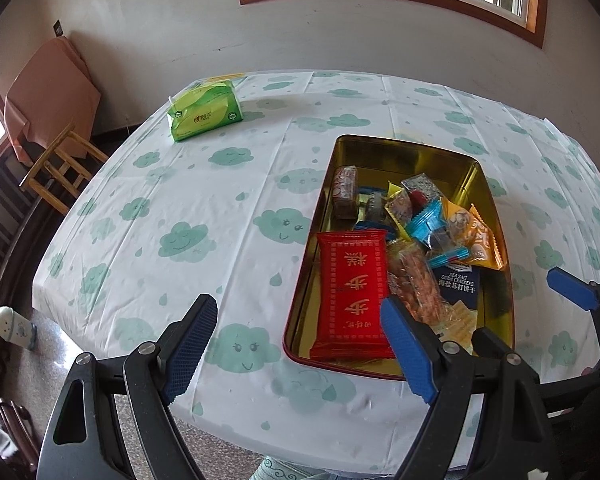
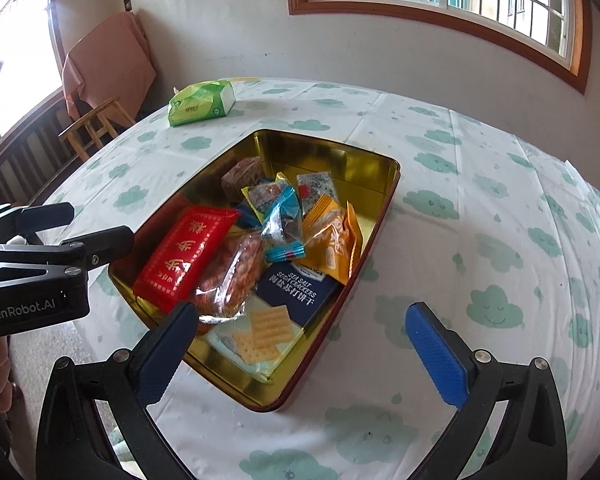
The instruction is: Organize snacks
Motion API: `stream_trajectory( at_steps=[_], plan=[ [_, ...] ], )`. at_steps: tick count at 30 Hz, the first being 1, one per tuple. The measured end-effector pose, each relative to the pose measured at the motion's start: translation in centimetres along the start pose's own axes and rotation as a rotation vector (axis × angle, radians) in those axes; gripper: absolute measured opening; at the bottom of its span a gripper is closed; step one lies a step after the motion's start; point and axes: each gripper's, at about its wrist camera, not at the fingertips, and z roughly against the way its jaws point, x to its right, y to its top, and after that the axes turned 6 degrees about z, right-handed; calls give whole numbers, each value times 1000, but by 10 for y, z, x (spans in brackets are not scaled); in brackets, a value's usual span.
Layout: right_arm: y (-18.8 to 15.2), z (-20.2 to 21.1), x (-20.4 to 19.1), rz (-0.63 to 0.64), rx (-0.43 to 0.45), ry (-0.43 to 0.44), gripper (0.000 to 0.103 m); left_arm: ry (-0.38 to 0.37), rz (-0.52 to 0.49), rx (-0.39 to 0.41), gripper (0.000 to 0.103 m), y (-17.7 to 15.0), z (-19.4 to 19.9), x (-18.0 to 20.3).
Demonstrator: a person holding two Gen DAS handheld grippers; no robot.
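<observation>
The snacks, among them a red cake packet (image 1: 352, 296) and a blue sea salt soda cracker pack (image 2: 300, 292), already lie in the gold tin (image 2: 340, 152), while the left gripper (image 1: 300, 348) and right gripper (image 2: 308, 360) hover wide apart and empty, so little seems left besides the tissue pack (image 1: 204, 110) on the tablecloth (image 1: 180, 200)

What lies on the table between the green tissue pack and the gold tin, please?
Nothing: between the tissue pack and the tin only bare cloud-print tablecloth shows, in both wrist views.
</observation>
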Motion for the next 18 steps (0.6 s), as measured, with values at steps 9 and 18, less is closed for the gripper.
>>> stream_trajectory(
  at_steps=[9, 18],
  plan=[
    [-3, -2, 1, -5, -7, 8, 103, 4, -25, 4, 81, 0, 0, 10],
    [-6, -4, -1, 2, -14, 8, 103, 3, -21, 2, 81, -1, 0, 11]
  ],
)
